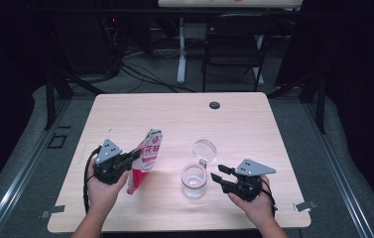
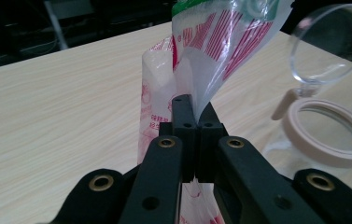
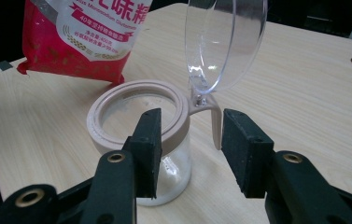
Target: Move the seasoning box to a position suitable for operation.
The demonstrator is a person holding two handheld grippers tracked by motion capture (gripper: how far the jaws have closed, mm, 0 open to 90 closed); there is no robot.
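Observation:
A red and white plastic bag (image 1: 144,159) stands on the table left of centre, and my left gripper (image 1: 134,154) is shut on its edge; in the left gripper view the jaws pinch the bag (image 2: 211,42) just above the fingertips. A clear glass jar (image 1: 194,180) with a beige rim sits at mid table, its clear hinged lid (image 1: 204,150) flipped up and open. My right gripper (image 1: 220,174) stands open just right of the jar, nothing between its fingers. In the right gripper view the jar (image 3: 136,123) and lid (image 3: 225,42) are close ahead, with the bag (image 3: 85,37) behind.
The wooden table (image 1: 184,116) has a round cable hole (image 1: 215,105) near its far edge. A black folding chair (image 1: 234,47) and a white table leg (image 1: 181,49) stand on the floor beyond. Bare tabletop lies at the back.

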